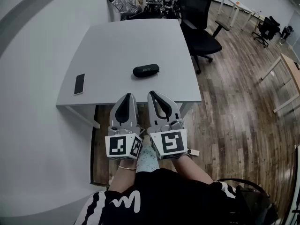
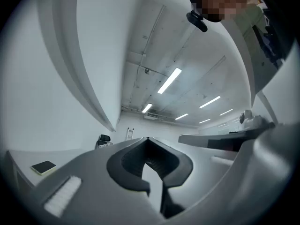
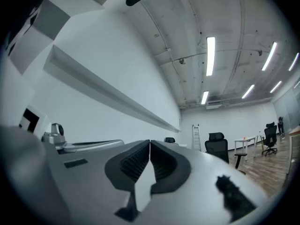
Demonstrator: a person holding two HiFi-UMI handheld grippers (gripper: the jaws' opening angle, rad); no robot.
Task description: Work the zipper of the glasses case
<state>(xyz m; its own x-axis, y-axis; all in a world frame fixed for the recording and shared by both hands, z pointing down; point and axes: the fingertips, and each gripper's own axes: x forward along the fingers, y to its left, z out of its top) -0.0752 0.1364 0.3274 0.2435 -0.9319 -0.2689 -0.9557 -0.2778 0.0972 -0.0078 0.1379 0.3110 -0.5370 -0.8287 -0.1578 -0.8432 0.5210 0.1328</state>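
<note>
A black oval glasses case (image 1: 146, 71) lies shut near the middle of the grey table (image 1: 117, 46). Both grippers hang side by side at the table's near edge, short of the case and tilted upward. My left gripper (image 1: 127, 95) is shut, its tips meeting with nothing between them; in the left gripper view its jaws (image 2: 147, 138) point at the ceiling. My right gripper (image 1: 152, 93) is shut too and holds nothing; its tips (image 3: 150, 141) touch in the right gripper view. Neither gripper view shows the case.
A dark phone (image 1: 79, 84) lies on the table's left part, also a dark slab (image 2: 43, 167) in the left gripper view. A black office chair (image 1: 199, 27) stands at the table's right. Clutter (image 1: 126, 3) sits beyond the far edge. Wooden floor lies to the right.
</note>
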